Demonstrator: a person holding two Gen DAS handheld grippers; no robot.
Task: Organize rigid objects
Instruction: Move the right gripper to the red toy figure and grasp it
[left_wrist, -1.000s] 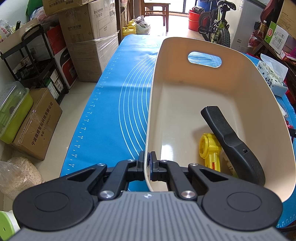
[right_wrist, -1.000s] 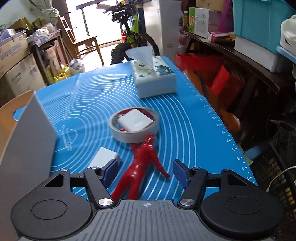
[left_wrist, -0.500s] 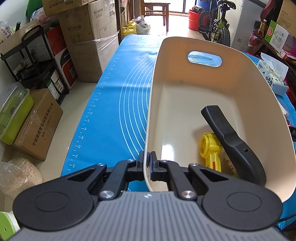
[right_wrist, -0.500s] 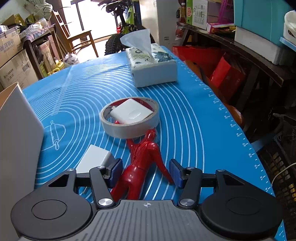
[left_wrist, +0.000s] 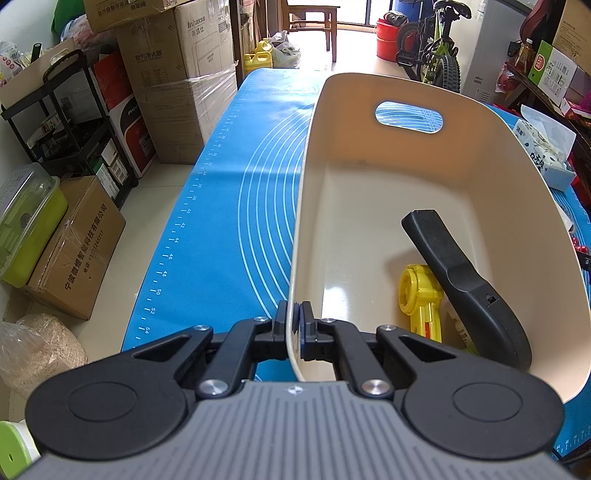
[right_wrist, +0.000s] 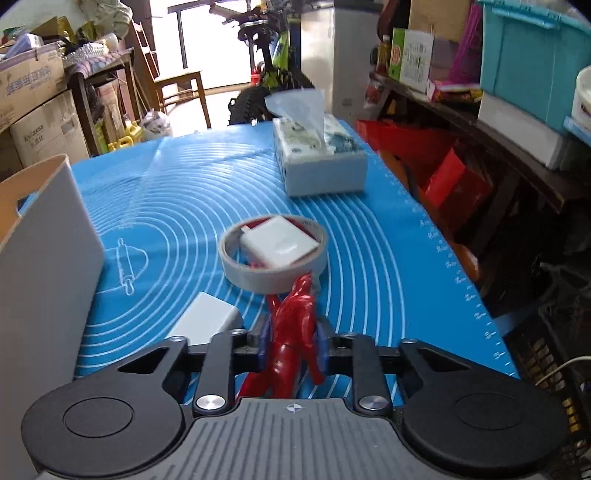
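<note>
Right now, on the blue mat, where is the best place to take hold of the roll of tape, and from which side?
Grip the tape roll across its wall on the bare left part, one finger of the tool inside the ring, one outside, coming from above. The ring lies flat; a white block rests in it toward the right, and the red figure meets its near edge, so those sides are crowded.
</note>
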